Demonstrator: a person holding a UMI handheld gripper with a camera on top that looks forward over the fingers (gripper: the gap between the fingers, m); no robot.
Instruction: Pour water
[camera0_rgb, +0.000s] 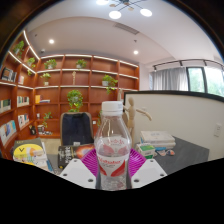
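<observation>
A clear plastic water bottle (113, 142) with a white cap and a red and white label stands upright between my fingers. Both magenta pads (89, 158) press against its sides. My gripper (113, 165) is shut on the bottle and holds it raised, with the tabletop seen beyond and below it. The bottle's lower part is hidden between the fingers. No cup or other vessel for water shows clearly.
A dark table (180, 152) lies beyond the bottle with stacked books (157, 140) at the right and a yellow object (30, 155) at the left. A chair (76, 128) stands behind. Wooden shelves with plants (75, 98) line the far wall.
</observation>
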